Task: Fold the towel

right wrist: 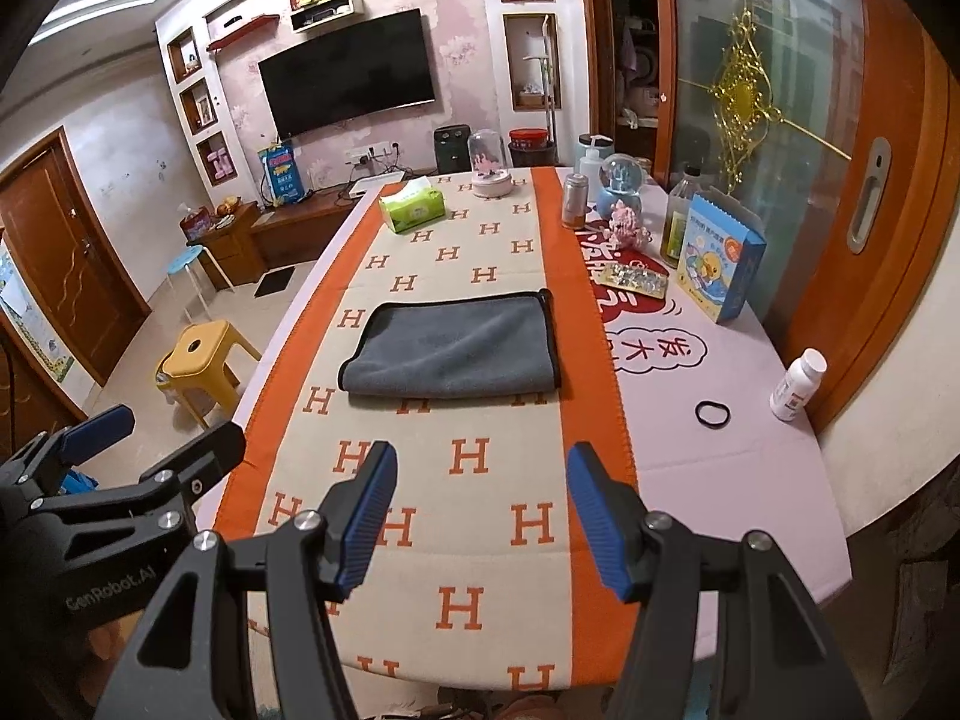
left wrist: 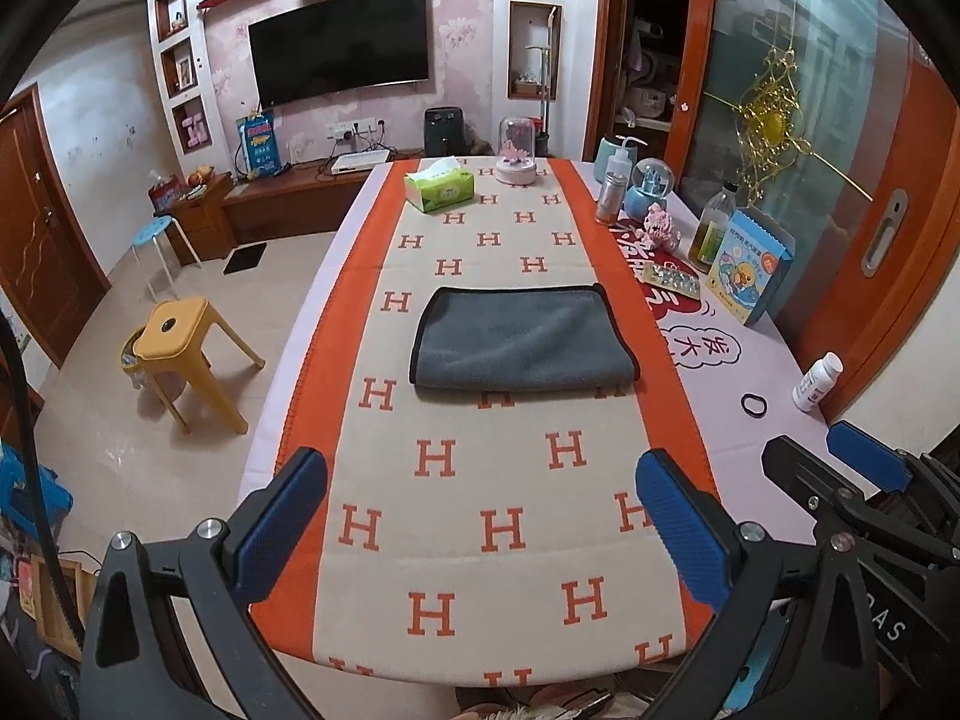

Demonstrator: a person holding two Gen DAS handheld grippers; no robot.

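A grey towel [left wrist: 523, 339] with black trim lies folded flat in the middle of the orange and cream H-patterned table runner [left wrist: 498, 480]; it also shows in the right wrist view [right wrist: 456, 349]. My left gripper [left wrist: 480, 516] is open and empty, held above the near end of the table, well short of the towel. My right gripper [right wrist: 480, 510] is open and empty, also short of the towel. Each gripper shows at the edge of the other's view: the right one [left wrist: 840, 468] and the left one [right wrist: 150, 438].
A green tissue pack [left wrist: 440, 189] and a glass dome ornament [left wrist: 517, 150] stand at the far end. Bottles, a snow globe, a blue booklet [left wrist: 750, 264], a pill blister, a white pill bottle [left wrist: 817, 382] and a black hair tie [left wrist: 754, 405] line the right side. A yellow stool [left wrist: 186, 354] stands on the floor at left.
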